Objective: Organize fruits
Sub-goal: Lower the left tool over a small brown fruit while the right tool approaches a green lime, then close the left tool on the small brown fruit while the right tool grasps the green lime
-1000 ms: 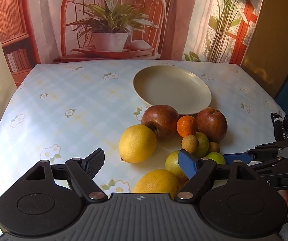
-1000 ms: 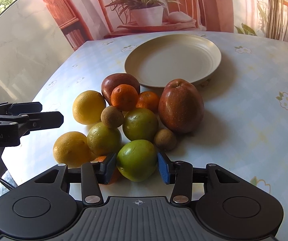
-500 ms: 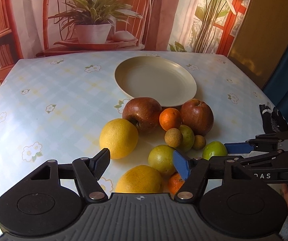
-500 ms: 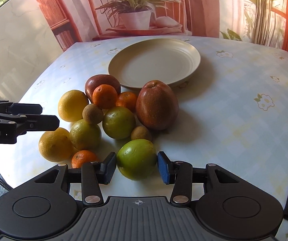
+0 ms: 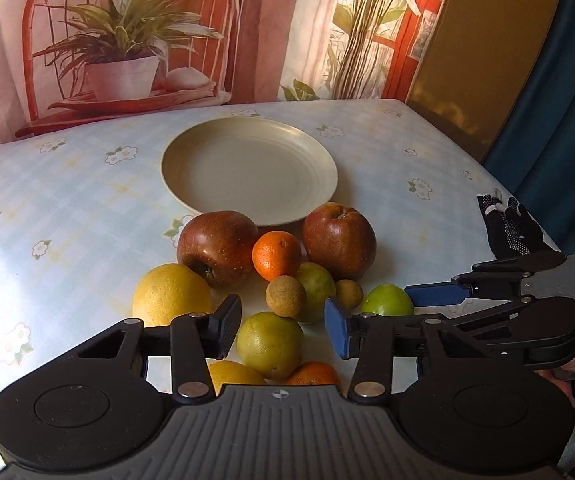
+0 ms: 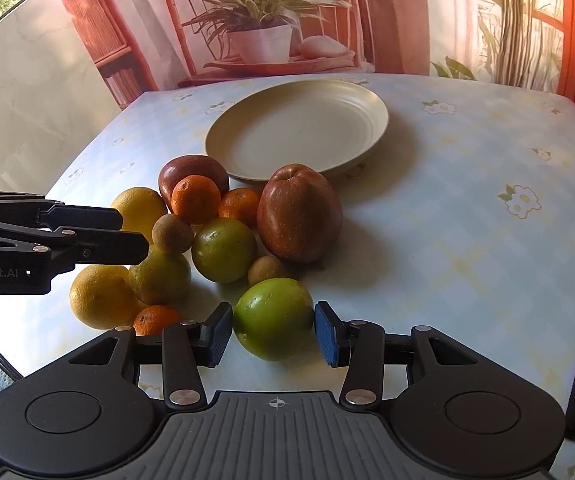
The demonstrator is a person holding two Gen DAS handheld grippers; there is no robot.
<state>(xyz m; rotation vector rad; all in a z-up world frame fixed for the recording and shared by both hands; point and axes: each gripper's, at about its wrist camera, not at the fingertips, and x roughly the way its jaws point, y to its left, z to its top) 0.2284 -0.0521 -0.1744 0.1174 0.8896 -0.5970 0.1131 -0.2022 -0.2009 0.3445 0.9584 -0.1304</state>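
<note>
Two tools work a fruit pile on the desk [image 5: 67, 200]. Since a second ago the left tool [image 5: 283, 330] has come over a yellow-green fruit [image 5: 270, 344] and is closing, pads not yet touching, so a pickup looks near. Right tool [image 6: 273, 334] grips a green fruit [image 6: 273, 318]. Plate [image 6: 367, 100] holds nothing

Fruits sit clustered on my bench just in front of the cream plate [image 6: 371, 96], which holds nothing. Two dark red apples, left apple [image 5: 217, 248] lying on its side with the stem toward me, right apple [image 5: 339, 236] upright; a mandarin [image 5: 276, 255] between them, touching both. Two yellow lemons: lemon one [image 5: 171, 294], lemon two [image 6: 101, 296]. A bright green fruit [image 6: 273, 318] lies nearest me on the right. Two dull yellow-green fruits [image 6: 223, 250] and small brown round ones [image 5: 286, 295] fill the middle.
</note>
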